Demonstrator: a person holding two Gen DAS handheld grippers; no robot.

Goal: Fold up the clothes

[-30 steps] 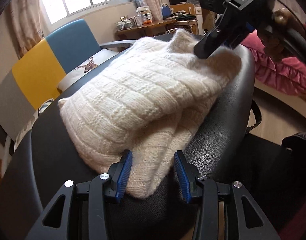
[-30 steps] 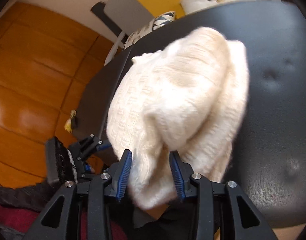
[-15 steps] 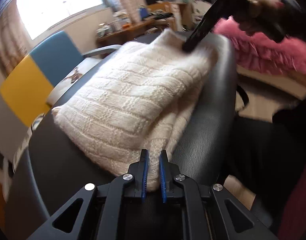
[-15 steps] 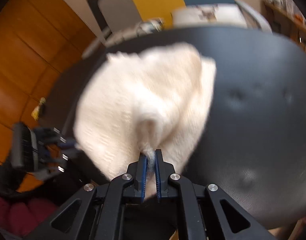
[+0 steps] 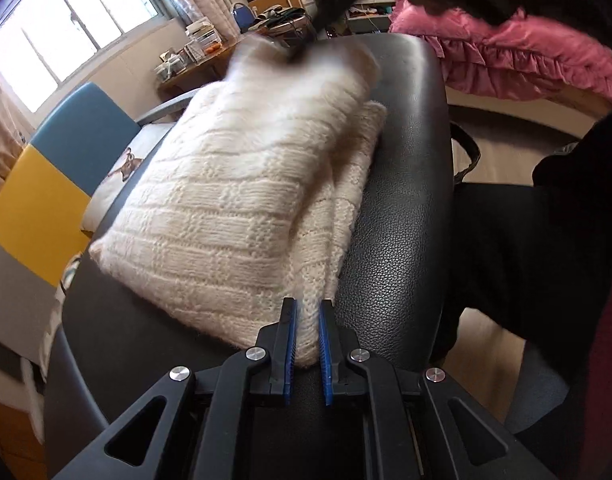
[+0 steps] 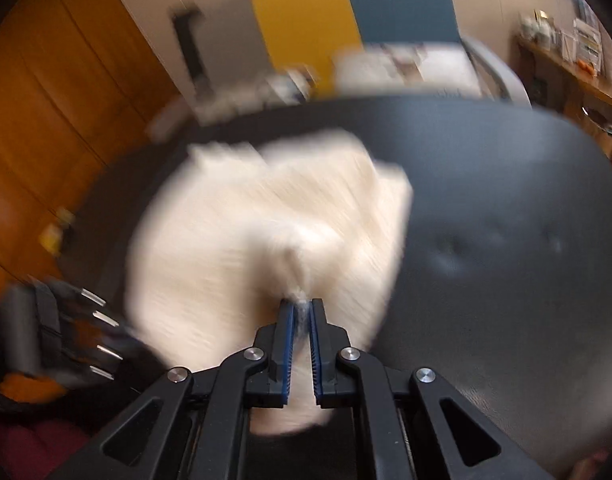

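Observation:
A cream knitted sweater [image 5: 241, 200] lies folded in layers on a black leather seat [image 5: 402, 208]. My left gripper [image 5: 306, 308] is shut on the sweater's near corner, knit pinched between its blue pads. In the right wrist view the same sweater [image 6: 233, 252] is blurred, and my right gripper [image 6: 301, 308] is shut on a bunched fold at its near edge. The far end of the sweater in the left wrist view is smeared by motion under a dark blurred shape. The left gripper's body [image 6: 45, 328] shows at the lower left of the right wrist view.
A chair with yellow and blue back panels [image 5: 45, 184] stands beyond the seat. A cluttered wooden desk [image 5: 209, 56] sits under the window. Pink ruffled bedding [image 5: 526, 60] lies to the right. A person's dark-clothed leg [image 5: 518, 248] is beside the seat. Orange wooden flooring [image 6: 45, 120] lies left.
Both grippers were open around the sweater's edges a second ago; each has since closed onto the knit. The right gripper's end of the sweater has shifted and blurred, and the left view has rolled.

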